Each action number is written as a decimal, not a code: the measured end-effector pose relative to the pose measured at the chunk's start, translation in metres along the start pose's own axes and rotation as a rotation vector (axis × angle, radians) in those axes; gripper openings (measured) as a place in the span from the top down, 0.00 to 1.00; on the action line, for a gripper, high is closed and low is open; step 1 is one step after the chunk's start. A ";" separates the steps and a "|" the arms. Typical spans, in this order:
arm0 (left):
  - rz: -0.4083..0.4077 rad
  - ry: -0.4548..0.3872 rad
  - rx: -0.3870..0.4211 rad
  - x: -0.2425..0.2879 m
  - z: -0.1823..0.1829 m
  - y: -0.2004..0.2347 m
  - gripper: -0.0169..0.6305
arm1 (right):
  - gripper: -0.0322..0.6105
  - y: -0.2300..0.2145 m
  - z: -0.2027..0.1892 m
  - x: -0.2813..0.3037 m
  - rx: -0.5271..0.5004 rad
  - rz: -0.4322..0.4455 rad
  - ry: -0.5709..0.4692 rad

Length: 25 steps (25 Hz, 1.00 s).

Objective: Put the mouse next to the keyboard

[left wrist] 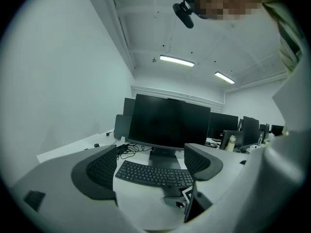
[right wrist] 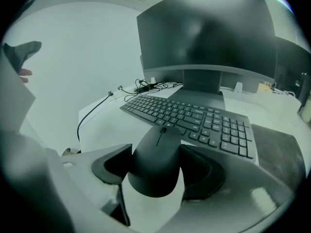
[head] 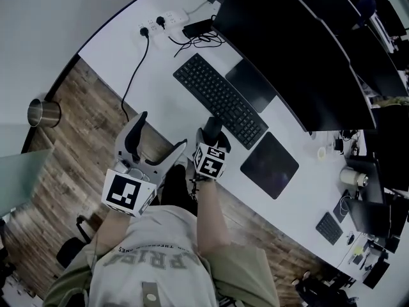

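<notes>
Right tool (right wrist: pixel 156 152) is clenched on the mouse (right wrist: pixel 155 174). Both pads sit against its flanks and the mouse body fills the gap between the jaws. The mouse's tail end is toward me, and its scroll wheel points at the keyboard (right wrist: pixel 194 118).

The mouse is just in front of the keyboard's near long edge, about mid-length, with its nose close to the edge. I can't tell if it touches the keyboard, or whether it rests on the worktop (head: pixel 160 62) or is lifted just clear. My tool angles down onto it from the near side of the keyboard.

The mouse pad (head: pixel 269 165) lies off the keyboard's numpad end, apart from the mouse. The monitor (right wrist: pixel 209 33) stands behind the keyboard.

Left tool (left wrist: pixel 153 166) is released, jaws wide apart with nothing between them. It's on the keyboard's near side, by the worktop's edge, well apart from the mouse, aimed roughly level at the keyboard.
</notes>
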<state>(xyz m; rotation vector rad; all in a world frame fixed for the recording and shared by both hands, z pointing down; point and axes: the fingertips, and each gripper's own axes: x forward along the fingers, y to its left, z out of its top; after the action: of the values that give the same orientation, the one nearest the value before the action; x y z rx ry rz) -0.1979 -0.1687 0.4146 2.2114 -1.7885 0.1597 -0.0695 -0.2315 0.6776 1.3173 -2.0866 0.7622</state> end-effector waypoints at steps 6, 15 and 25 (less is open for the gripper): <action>-0.099 -0.009 0.011 -0.014 -0.001 -0.015 0.33 | 0.46 -0.020 0.013 -0.041 0.062 -0.095 -0.102; -0.318 -0.005 0.038 -0.021 -0.011 -0.074 0.33 | 0.46 -0.085 0.012 -0.130 0.180 -0.292 -0.230; -0.419 -0.004 0.086 0.016 -0.015 -0.157 0.33 | 0.46 -0.182 0.004 -0.178 0.228 -0.382 -0.264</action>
<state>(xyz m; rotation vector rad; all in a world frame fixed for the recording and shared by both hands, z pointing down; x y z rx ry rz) -0.0403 -0.1496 0.4089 2.5884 -1.3014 0.1428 0.1623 -0.1925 0.5800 1.9641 -1.8878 0.7005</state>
